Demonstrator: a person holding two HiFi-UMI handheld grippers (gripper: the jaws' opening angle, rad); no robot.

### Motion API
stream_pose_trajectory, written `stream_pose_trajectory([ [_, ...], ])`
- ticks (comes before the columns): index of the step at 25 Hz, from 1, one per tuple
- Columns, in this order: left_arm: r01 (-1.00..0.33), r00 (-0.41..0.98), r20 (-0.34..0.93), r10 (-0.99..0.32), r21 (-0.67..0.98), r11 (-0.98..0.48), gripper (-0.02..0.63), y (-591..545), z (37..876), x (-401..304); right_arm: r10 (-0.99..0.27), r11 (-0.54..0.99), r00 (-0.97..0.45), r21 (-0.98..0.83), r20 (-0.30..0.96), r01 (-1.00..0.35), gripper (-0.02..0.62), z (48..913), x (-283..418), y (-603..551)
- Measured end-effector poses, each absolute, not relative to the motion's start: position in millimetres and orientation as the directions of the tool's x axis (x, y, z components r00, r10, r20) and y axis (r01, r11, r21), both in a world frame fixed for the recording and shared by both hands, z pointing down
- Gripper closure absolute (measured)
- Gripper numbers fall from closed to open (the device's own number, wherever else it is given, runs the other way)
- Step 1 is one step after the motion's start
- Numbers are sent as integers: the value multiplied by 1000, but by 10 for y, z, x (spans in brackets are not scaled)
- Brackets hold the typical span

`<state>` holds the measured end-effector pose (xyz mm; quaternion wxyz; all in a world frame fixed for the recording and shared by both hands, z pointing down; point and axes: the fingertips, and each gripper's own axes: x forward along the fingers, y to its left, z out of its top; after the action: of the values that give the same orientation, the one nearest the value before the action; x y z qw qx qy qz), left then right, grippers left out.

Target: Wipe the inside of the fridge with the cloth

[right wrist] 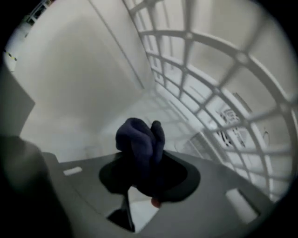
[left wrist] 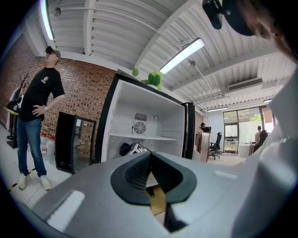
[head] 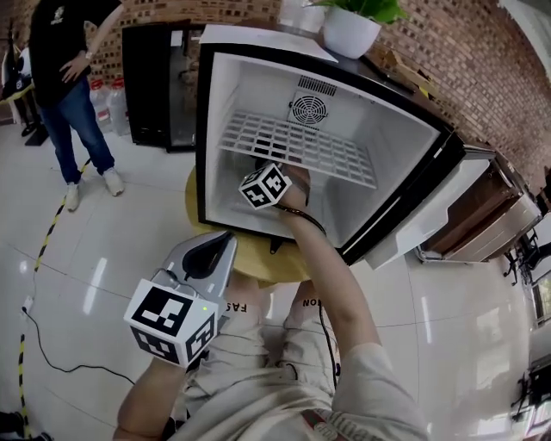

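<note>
A small white fridge (head: 258, 86) stands open on a round yellow table (head: 250, 258). Its wire shelf (head: 297, 146) spans the middle, with a fan vent (head: 307, 109) on the back wall. My right gripper (head: 261, 168) reaches in under the shelf, shut on a dark blue cloth (right wrist: 138, 142) bunched between its jaws (right wrist: 142, 162). In the right gripper view the fridge's white side wall (right wrist: 79, 79) is at left, and the wire shelf (right wrist: 209, 69) is overhead. My left gripper (head: 222, 245) hangs outside, in front of the table, shut and empty (left wrist: 150, 174), facing the fridge (left wrist: 144, 125).
The fridge door (head: 448, 215) swings open to the right. A potted plant (head: 351, 26) sits on the fridge top. A person (head: 73, 77) stands at the back left beside a black cabinet (head: 155, 86). A cable (head: 52, 353) runs across the floor.
</note>
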<state>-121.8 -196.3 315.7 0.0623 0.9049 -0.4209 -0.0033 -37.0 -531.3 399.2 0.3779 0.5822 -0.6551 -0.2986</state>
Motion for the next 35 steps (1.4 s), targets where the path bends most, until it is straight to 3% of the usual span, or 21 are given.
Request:
stream_pose_trajectory([
  [5,-752,657,55,-752,113,-650,603,-1967,3170,-1178,-965,65,166,799,203,-598,474,4147,784,-5142],
  [9,-752,658,56,-751,109,-650,602,-1949,3166,-1143,-932,35,238,720,275,-693,472,4160,1179,-5051],
  [12,-743,667,59,-743,131,-656,602,-1955,3186,-1108,-949,112,154,752,275,-649,472,4141,853,-5006],
  [17,-747,661,78,-747,170,-643,602,-1980,3285,-1169,-945,325,-136,805,297,-496,472,4152,-484,-4923],
  [20,-751,655,68,-752,167,-639,602,-2000,3241,-1208,-927,374,-180,824,328,-425,471,4217,-952,-5224],
  [26,-750,657,63,-752,162,-642,602,-1988,3213,-1192,-912,394,-53,832,407,-389,472,4360,-704,-5401],
  [35,-731,677,68,-733,173,-660,602,-1968,3240,-1108,-825,262,329,826,460,-499,471,4469,891,-5168],
])
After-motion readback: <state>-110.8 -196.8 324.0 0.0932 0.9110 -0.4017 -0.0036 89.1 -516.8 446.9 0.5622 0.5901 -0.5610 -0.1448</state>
